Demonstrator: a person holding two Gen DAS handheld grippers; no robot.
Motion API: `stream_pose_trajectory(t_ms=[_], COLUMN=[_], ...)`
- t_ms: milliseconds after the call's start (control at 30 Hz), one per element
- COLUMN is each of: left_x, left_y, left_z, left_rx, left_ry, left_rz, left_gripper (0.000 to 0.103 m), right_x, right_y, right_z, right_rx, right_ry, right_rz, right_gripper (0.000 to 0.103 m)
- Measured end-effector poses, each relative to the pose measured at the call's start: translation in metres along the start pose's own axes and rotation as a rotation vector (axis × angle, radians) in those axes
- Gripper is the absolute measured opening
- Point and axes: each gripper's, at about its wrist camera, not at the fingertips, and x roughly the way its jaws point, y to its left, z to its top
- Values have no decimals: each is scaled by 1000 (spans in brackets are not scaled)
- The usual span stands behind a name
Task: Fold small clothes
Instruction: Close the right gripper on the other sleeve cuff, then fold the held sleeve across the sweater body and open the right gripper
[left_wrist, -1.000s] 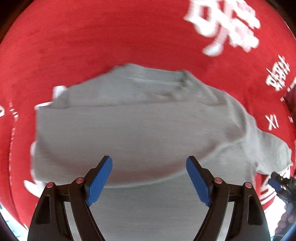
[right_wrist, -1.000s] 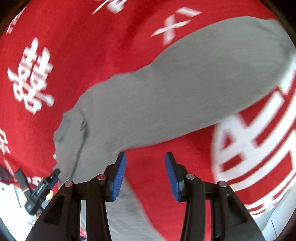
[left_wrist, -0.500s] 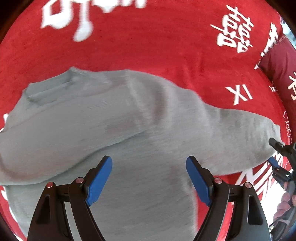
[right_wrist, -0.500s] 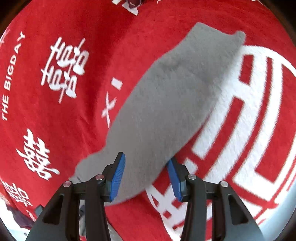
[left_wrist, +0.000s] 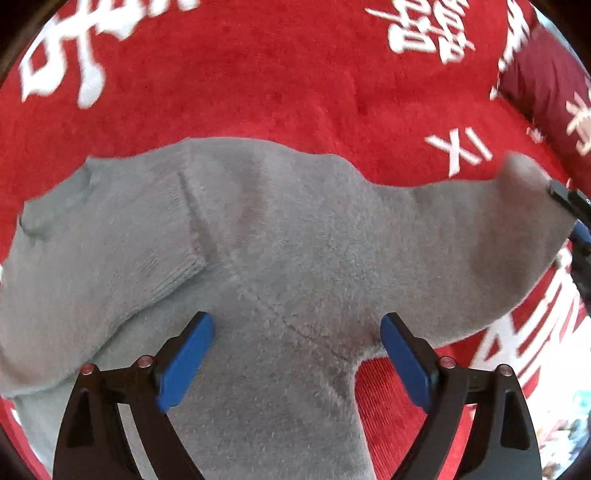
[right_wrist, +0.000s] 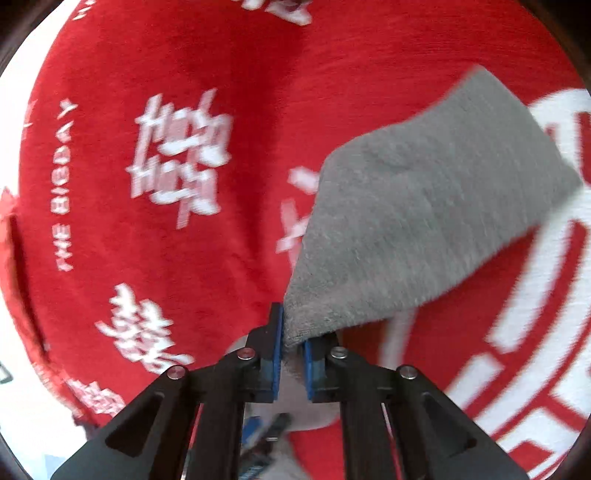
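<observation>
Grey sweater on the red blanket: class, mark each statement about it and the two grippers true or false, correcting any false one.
1. The right gripper is shut on the sleeve of the grey sweater. True; its jaws have just closed.
2. The left gripper clamps the sweater's body. False; it is open above it.
3. The other sleeve is folded across the sweater's body. True.
4. The blanket is plain blue. False; it is red with white lettering.

Sweater (left_wrist: 295, 240) spread on blanket (left_wrist: 258, 74), sleeve folded across its left
</observation>
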Motion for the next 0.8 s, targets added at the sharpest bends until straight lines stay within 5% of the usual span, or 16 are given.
stream_pose_trajectory(t_ms=[133, 333, 500, 800], left_x=[-32, -66, -83, -91], left_y=[37, 93, 163, 263], left_z=[-10, -28, -44, -82], left_rx=[-53, -86, -192, -366], left_ry=[-41, -118, -148, -137], left_rz=[-57, 11, 90, 229], left_gripper=[92, 92, 92, 92], right_x=[22, 75, 133, 221], right_y=[48, 135, 193, 186], right_z=[-15, -66, -142, -262], right_rx=[-116, -378, -589, -761], right_ry=[75, 217, 375, 606], right_rz=[60, 108, 128, -57], right_gripper=[10, 10, 10, 14])
